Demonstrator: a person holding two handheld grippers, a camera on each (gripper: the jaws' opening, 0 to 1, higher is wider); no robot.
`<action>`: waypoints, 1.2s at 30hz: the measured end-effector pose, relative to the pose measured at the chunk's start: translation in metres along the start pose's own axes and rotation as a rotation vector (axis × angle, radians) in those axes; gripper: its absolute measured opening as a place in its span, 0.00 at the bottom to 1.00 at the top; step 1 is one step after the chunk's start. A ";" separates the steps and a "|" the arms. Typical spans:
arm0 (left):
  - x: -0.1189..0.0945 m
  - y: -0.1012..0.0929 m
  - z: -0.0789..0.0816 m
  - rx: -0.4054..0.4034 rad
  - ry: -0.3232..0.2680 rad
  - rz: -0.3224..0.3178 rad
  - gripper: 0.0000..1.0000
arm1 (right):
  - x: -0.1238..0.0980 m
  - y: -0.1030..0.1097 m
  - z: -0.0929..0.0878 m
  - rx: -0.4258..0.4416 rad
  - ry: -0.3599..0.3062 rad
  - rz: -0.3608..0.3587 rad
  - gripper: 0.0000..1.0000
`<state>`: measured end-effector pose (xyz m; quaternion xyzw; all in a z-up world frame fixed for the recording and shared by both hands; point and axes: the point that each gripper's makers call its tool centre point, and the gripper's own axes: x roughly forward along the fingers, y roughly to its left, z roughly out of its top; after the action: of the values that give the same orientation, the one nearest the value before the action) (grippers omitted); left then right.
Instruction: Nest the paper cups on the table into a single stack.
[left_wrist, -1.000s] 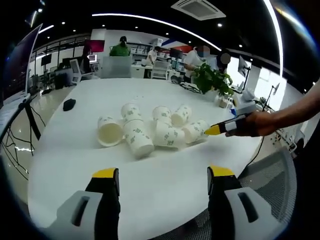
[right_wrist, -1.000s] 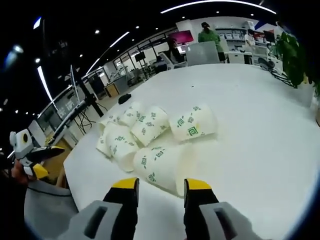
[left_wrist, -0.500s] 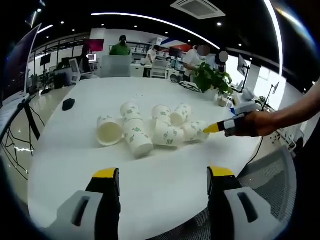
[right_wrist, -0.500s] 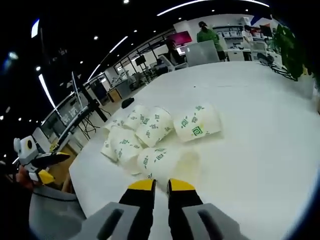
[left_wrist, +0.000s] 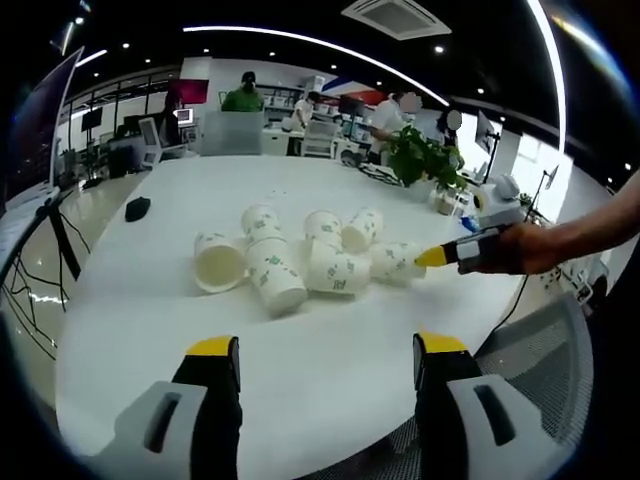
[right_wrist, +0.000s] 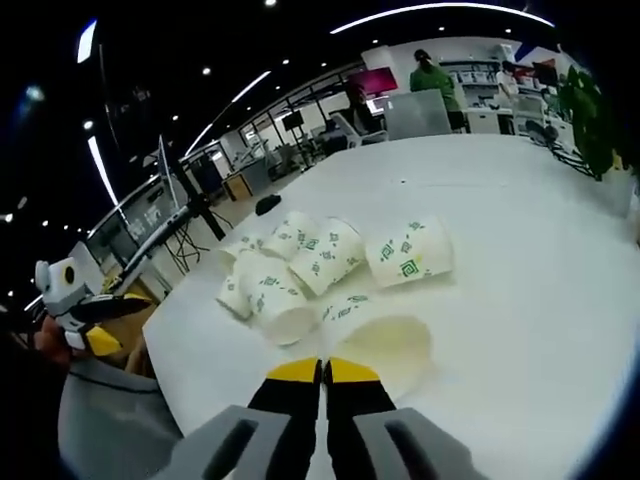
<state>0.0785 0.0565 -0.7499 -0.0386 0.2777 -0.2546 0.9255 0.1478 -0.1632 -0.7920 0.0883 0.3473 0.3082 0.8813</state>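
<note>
White table (left_wrist: 330, 350) with a small dark object (left_wrist: 138, 208) near its far-left edge. Potted plant (left_wrist: 425, 160) at the far-right edge — leafy, green. Person in a green top (left_wrist: 241, 95) at desks in the background. Grey mesh chair (left_wrist: 545, 340) by the near-right edge.

Bare table (left_wrist: 330, 350) before left claw (left_wrist: 325, 352), cups (left_wrist: 300, 262) clustered mid-table, plant (left_wrist: 425, 160) behind
</note>
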 end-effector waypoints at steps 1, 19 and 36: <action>0.000 0.000 0.000 0.000 -0.001 0.000 0.69 | -0.002 0.000 0.000 -0.003 0.000 -0.001 0.00; -0.001 -0.006 0.002 0.006 -0.005 -0.013 0.69 | -0.022 0.020 0.010 -0.122 0.011 -0.007 0.00; -0.002 -0.007 0.001 0.010 -0.004 -0.020 0.69 | -0.012 0.038 0.008 -0.230 0.059 0.032 0.02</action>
<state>0.0749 0.0514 -0.7465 -0.0372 0.2743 -0.2653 0.9236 0.1280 -0.1394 -0.7652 -0.0170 0.3339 0.3626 0.8699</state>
